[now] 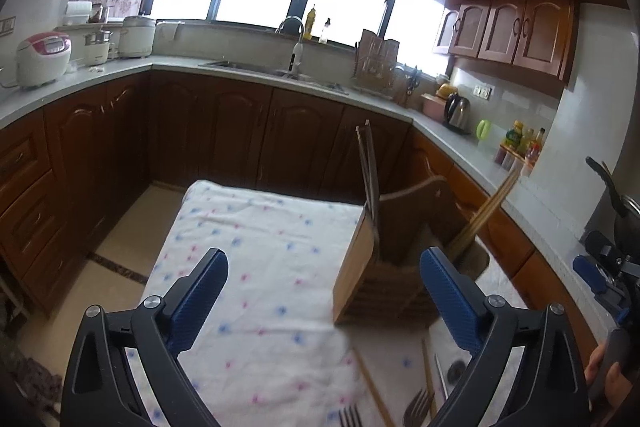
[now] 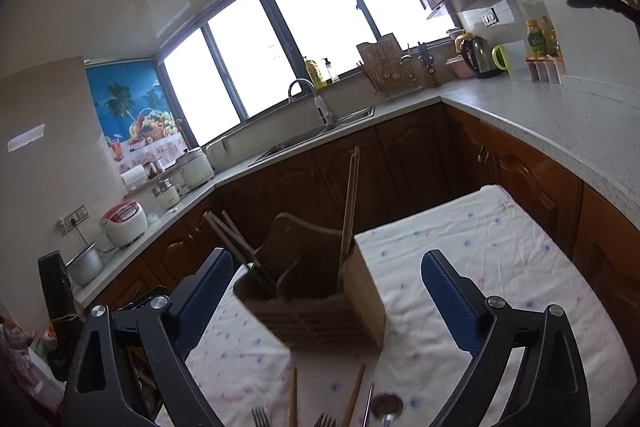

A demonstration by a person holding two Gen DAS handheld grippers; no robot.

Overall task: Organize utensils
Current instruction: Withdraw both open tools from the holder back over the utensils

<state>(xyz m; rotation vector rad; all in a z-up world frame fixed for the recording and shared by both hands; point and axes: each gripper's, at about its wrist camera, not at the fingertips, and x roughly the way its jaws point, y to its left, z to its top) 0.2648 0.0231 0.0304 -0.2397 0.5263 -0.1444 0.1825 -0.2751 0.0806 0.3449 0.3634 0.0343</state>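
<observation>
A wooden utensil holder [image 1: 356, 267] [image 2: 320, 307] stands on the table with the white dotted cloth [image 1: 256, 267] [image 2: 480, 251]. Dark chopsticks [image 1: 370, 175] [image 2: 236, 247] and light wooden chopsticks [image 1: 488, 211] [image 2: 350, 211] stand in it. Loose forks [image 1: 418, 407] [image 2: 260, 417], chopsticks [image 1: 372, 387] [image 2: 354, 397] and a spoon [image 2: 386, 407] lie on the cloth near me. My left gripper [image 1: 324, 303] is open and empty, above the cloth just left of the holder. My right gripper [image 2: 326, 301] is open and empty, with the holder in front between its fingers.
Kitchen counters [image 1: 120, 67] [image 2: 560, 123] with brown cabinets ring the table on three sides. A sink and tap [image 1: 294, 47] are at the back, rice cookers [image 1: 42, 57] on the left, a kettle [image 1: 456, 109] and bottles on the right. The right gripper [image 1: 608, 275] shows at the left view's right edge.
</observation>
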